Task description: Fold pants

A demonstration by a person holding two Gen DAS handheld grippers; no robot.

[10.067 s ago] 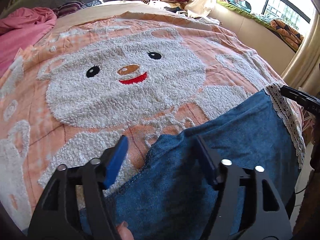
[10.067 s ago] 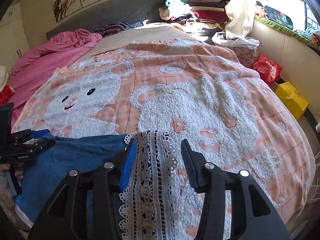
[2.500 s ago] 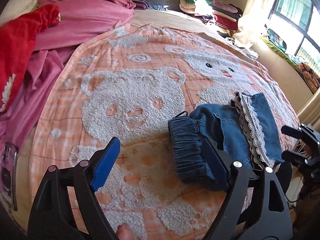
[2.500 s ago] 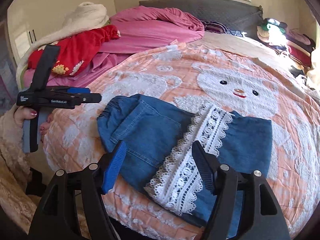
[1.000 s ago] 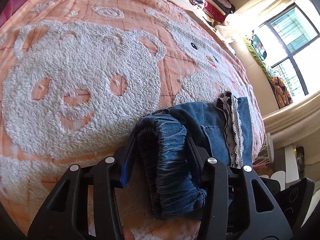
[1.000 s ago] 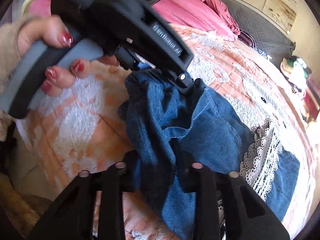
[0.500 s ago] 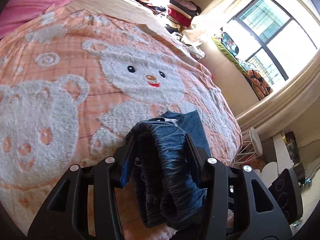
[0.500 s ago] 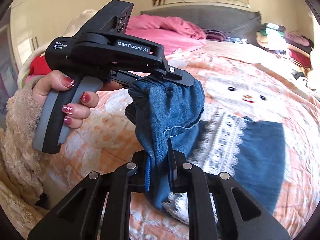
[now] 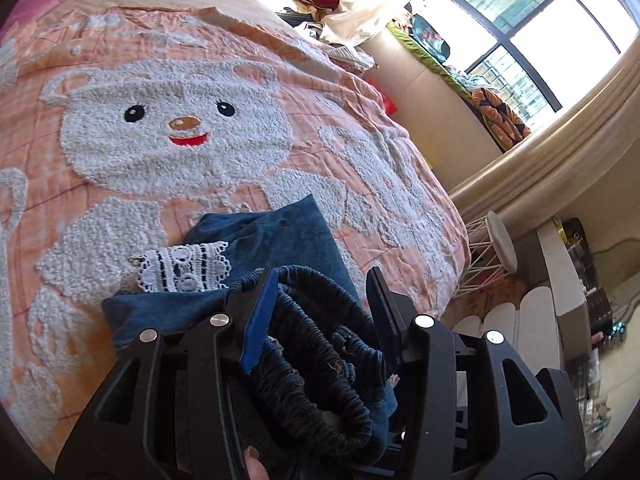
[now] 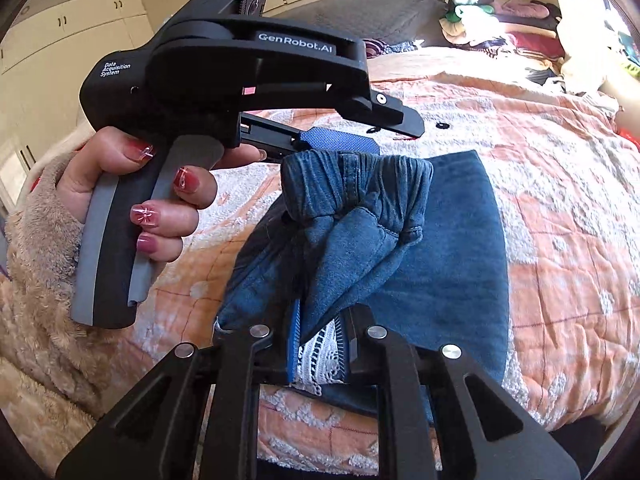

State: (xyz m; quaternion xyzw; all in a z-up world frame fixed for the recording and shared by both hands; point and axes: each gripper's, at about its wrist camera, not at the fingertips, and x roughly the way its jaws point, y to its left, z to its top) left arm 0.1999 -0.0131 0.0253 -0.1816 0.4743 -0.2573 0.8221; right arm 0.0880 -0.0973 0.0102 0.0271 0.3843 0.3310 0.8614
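Note:
The blue denim pants (image 9: 292,236) with a white lace trim (image 9: 184,268) lie folded near the front edge of the bed. My left gripper (image 9: 320,304) is shut on their gathered elastic waistband (image 9: 320,344), held above the folded legs. In the right wrist view the left gripper (image 10: 340,136) holds the waistband (image 10: 356,184) over the pants (image 10: 448,256). My right gripper (image 10: 320,344) is shut on the pants' denim edge and lace trim (image 10: 320,356) just below.
The bed carries an orange blanket (image 9: 168,128) with white bear figures. Piled clothes (image 10: 504,20) lie at the headboard end. A white stool (image 9: 496,244) stands on the floor by the bed's corner. Windows (image 9: 532,24) are on the right.
Both grippers have carried the waistband end across over the folded legs toward the far end. The waistband now hangs lower, close over the denim.

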